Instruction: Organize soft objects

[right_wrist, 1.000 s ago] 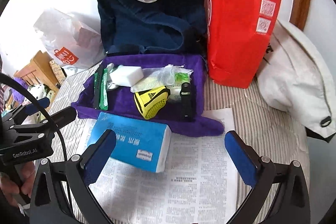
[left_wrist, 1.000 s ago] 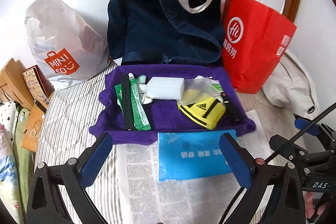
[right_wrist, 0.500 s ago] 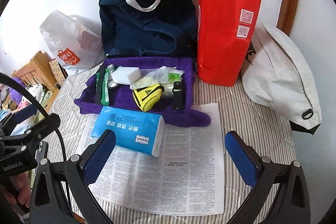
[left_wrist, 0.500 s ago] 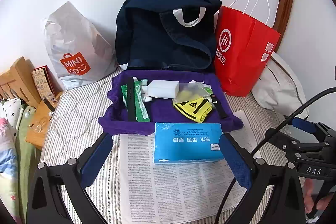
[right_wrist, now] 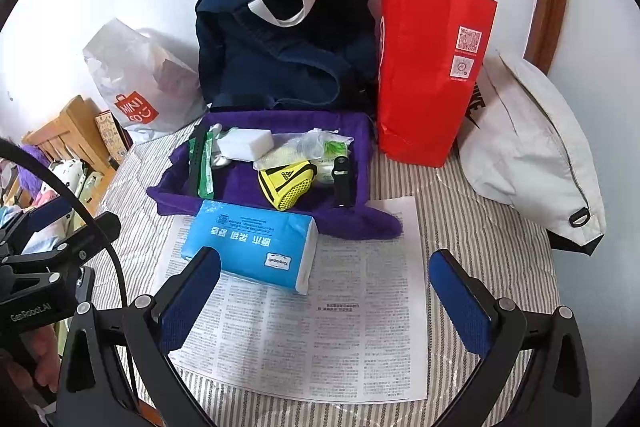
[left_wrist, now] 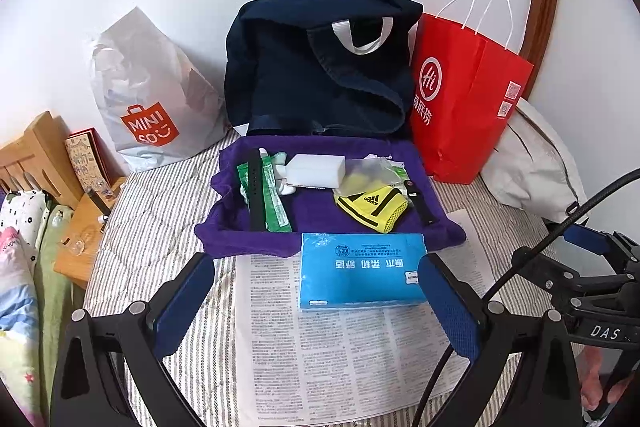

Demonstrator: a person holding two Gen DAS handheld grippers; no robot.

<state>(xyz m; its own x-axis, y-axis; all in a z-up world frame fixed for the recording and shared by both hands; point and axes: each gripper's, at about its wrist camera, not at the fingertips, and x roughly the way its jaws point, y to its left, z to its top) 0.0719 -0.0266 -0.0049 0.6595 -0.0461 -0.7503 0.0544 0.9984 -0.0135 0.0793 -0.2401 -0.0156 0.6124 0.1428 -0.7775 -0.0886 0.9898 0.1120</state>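
Both grippers, left (left_wrist: 316, 301) and right (right_wrist: 325, 301), are held spread wide with nothing gripped. One blue tissue pack (left_wrist: 362, 275) is seen on one newspaper (left_wrist: 344, 351), touching the purple towel (left_wrist: 320, 219). One yellow pouch (left_wrist: 372, 205), one white block (left_wrist: 316, 169) and two black straps are counted on the towel. Four bags are lined along the wall.
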